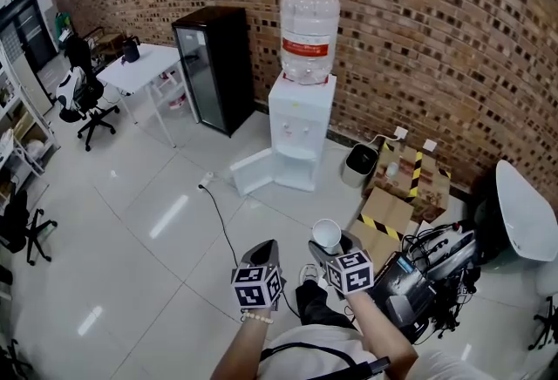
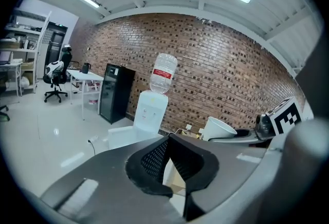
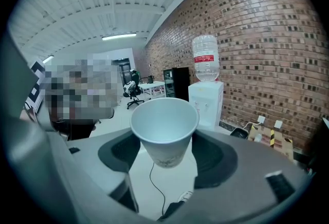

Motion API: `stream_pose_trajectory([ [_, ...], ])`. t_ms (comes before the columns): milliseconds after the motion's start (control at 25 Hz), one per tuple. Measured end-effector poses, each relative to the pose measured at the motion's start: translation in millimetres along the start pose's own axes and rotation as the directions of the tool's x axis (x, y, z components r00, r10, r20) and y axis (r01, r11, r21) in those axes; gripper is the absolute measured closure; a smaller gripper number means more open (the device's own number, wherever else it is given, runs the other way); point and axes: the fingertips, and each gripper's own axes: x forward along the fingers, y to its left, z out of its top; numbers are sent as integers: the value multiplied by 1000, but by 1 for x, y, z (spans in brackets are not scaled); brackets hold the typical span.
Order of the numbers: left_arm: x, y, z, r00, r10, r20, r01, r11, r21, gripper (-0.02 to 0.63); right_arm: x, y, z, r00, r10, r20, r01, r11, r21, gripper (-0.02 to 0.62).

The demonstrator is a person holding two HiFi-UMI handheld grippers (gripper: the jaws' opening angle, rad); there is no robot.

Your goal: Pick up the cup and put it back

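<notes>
A white paper cup stands upright and empty between the jaws of my right gripper, which is shut on its sides and holds it in the air above the floor. In the right gripper view the cup fills the middle, with the black pads against its wall. My left gripper hangs just to the left at the same height, its jaws together with nothing in them. The left gripper view shows the cup off to the right. A white water dispenser with a bottle on top stands ahead at the brick wall.
A black fridge stands left of the dispenser. Cardboard boxes and a small bin lie to its right, with tangled equipment nearby. A cable runs over the white tile floor. A white table and office chair are far left.
</notes>
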Motion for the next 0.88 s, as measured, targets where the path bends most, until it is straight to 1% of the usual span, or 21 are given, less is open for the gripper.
stream_pose_trajectory([
  [160, 34, 7, 4, 1000, 16, -24, -16, 1000, -3, 606, 32, -26, 5, 1000, 4, -15, -4, 1000, 10, 276],
  [320, 73, 18, 14, 997, 43, -59, -43, 999, -1, 606, 67, -54, 19, 1000, 16, -18, -16, 1000, 15, 276],
  [480, 116, 26, 28, 992, 60, -113, -57, 998, 28, 606, 102, -90, 27, 1000, 4, -29, -3, 999, 40, 276],
  [680, 174, 33, 39, 985, 77, -156, -70, 996, 54, 606, 145, -135, 22, 998, 1, -61, 3, 998, 65, 276],
  [880, 227, 45, 45, 980, 107, -171, -101, 994, 40, 606, 199, -172, 13, 994, 18, -110, -14, 999, 37, 276],
])
